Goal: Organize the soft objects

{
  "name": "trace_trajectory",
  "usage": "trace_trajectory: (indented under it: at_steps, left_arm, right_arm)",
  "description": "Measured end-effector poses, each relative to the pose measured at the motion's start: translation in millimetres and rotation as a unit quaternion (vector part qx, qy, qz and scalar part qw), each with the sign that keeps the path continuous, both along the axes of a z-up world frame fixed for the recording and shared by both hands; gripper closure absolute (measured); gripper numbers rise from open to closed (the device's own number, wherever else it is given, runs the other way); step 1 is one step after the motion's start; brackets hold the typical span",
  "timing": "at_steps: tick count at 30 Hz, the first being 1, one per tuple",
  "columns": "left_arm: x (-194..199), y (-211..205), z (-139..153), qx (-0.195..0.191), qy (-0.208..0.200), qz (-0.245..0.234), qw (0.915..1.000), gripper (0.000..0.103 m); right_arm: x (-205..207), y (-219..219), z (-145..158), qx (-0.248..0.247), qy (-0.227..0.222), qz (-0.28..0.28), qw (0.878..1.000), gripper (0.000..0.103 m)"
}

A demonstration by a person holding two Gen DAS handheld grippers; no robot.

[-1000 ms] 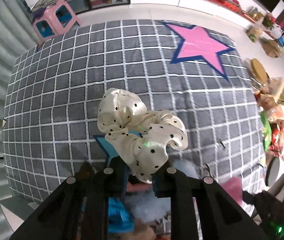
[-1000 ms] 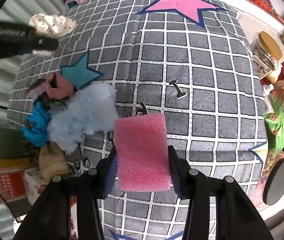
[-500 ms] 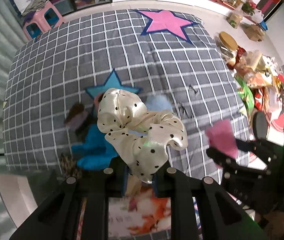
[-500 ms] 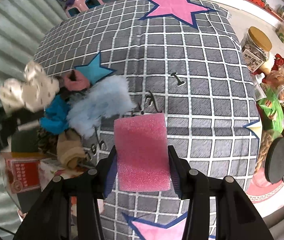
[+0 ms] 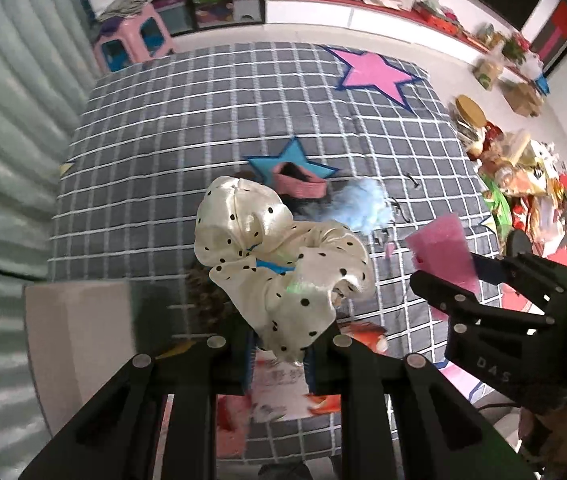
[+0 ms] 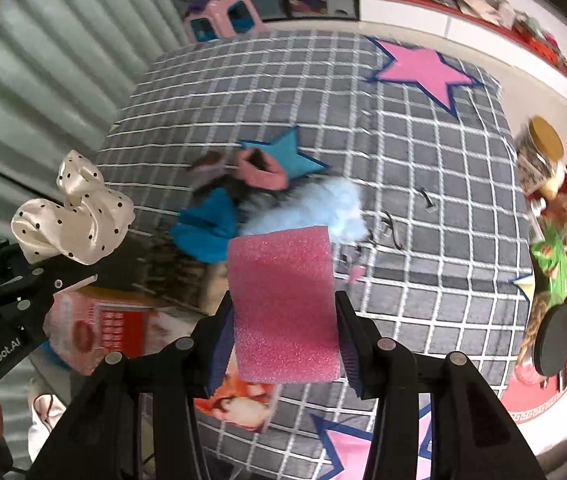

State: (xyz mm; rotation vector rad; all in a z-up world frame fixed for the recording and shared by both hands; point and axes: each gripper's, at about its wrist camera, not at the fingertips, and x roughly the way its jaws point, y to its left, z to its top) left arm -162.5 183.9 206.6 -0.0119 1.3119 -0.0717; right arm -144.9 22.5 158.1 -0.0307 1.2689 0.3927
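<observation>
Holding a cream polka-dot satin scrunchie [image 5: 279, 268] in my left gripper [image 5: 281, 354] and a pink foam sponge [image 6: 283, 304] squeezed in my right gripper [image 6: 283, 344], I judged the slippery scrunchie likeliest to slide free mid-carry.

A heap of soft things [image 6: 243, 200] lies on the blanket [image 6: 403, 160]. The sponge [image 6: 283, 304] sits between the right gripper's [image 6: 283, 336] jaws; the scrunchie [image 5: 279, 264] sits in the left gripper [image 5: 279, 356], left of the heap.
</observation>
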Motion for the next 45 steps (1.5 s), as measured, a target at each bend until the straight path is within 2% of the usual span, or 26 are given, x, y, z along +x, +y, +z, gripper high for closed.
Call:
trace_trajectory:
  at_steps: [6, 16, 36, 45]
  left_arm:
    - [-20.5, 25.8, 17.7, 0.000, -0.018, 0.018, 0.9997, 0.083]
    - [-45.5, 47.5, 34.7, -0.012, -0.034, 0.028, 0.9989, 0.083]
    - [-91.1, 74.9, 30.4, -0.032, -0.031, 0.035, 0.9984, 0.083]
    - [-115.0, 110.4, 29.8, -0.024, -0.036, 0.062, 0.9971, 0.082]
  right_arm:
    - [-11.8, 27.6, 21.9, -0.005, -0.020, 0.024, 1.000, 0.055]
    - [-29.0, 48.4, 46.7, -0.017, -0.043, 0.035, 0.998, 0.055]
    - [-75.3, 82.2, 54.6, -0.029, -0.049, 0.045, 0.997, 0.055]
    - [-94.6, 119.0, 58.2, -0.031, -0.051, 0.078, 0.995, 0.055]
